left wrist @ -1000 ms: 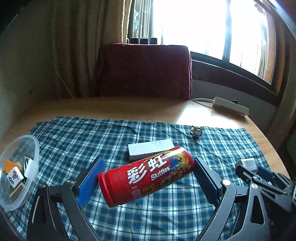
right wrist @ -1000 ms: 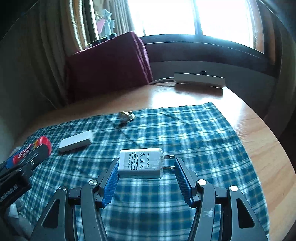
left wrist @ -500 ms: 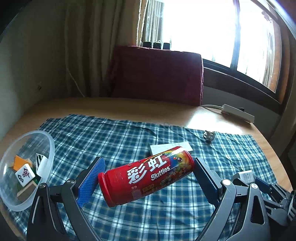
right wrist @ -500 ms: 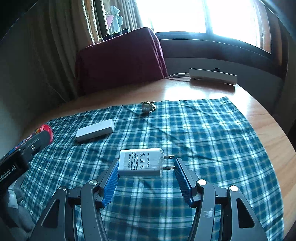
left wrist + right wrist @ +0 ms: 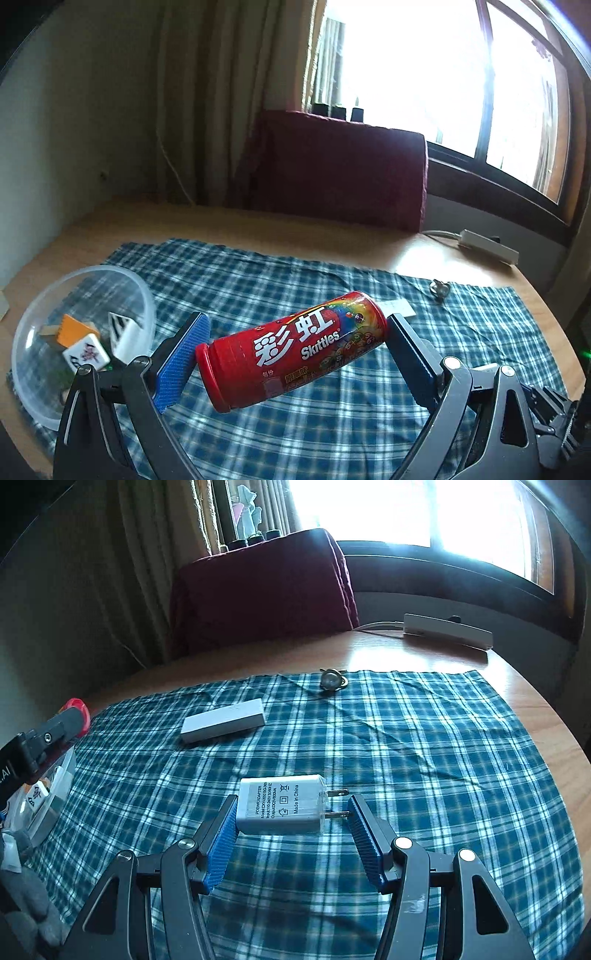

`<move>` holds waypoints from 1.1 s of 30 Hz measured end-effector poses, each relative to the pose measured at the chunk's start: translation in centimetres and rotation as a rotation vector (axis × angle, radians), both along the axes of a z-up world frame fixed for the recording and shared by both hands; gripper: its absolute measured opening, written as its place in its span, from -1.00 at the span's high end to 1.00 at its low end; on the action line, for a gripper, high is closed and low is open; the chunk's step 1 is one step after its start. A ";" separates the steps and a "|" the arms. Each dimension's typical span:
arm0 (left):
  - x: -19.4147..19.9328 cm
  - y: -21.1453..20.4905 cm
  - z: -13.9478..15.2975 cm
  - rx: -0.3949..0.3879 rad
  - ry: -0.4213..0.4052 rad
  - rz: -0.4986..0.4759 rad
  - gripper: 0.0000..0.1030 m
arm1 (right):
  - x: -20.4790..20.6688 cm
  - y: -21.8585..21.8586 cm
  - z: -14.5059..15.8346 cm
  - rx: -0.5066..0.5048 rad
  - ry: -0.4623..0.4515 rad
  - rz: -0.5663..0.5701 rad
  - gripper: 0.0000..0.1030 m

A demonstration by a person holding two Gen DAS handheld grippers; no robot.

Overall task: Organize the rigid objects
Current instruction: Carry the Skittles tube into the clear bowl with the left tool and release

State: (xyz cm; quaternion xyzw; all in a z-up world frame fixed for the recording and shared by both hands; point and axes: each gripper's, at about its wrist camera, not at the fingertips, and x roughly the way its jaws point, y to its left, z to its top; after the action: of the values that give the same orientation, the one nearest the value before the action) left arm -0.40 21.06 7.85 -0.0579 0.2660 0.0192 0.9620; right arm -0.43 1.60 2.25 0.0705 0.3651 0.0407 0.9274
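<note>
My left gripper (image 5: 291, 350) is shut on a red Skittles can (image 5: 291, 349), gripped end to end and tilted, above the plaid cloth (image 5: 303, 280). To its left stands a clear plastic bowl (image 5: 144, 295) with mahjong tiles (image 5: 85, 355) inside. My right gripper (image 5: 290, 814) is shut on a white power adapter (image 5: 282, 808), prongs against the right pad, above the cloth (image 5: 406, 746). A white flat box (image 5: 223, 720) and a small metal ring (image 5: 330, 680) lie farther back on the cloth. The left gripper's arm (image 5: 40, 738) and the can's red end (image 5: 79, 705) show at the left edge.
A white power strip (image 5: 447, 630) with its cord lies on the wooden table (image 5: 384, 653) at the back right. A maroon-covered block (image 5: 332, 166) stands against the curtains and window. A gloved hand (image 5: 26, 893) shows at the lower left of the right wrist view.
Both grippers have moved left with their loads still held. The bowl has come closer to the left gripper, and the box and ring have shifted right in both views.
</note>
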 end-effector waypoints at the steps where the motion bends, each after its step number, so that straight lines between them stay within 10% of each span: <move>1: -0.2 0.4 0.0 0.001 -0.006 0.010 -0.85 | -0.1 0.2 0.0 0.001 -0.002 0.002 -0.19; 33: -4.5 17.1 -1.1 -0.027 -0.067 0.430 -0.86 | 0.0 2.1 -0.5 -0.008 0.011 0.016 -0.19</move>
State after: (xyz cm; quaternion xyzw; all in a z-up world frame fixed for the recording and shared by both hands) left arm -4.90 38.14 6.71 -0.1267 0.2157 0.2183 0.9433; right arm -0.46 3.69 1.70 0.0641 0.3709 0.0460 0.9253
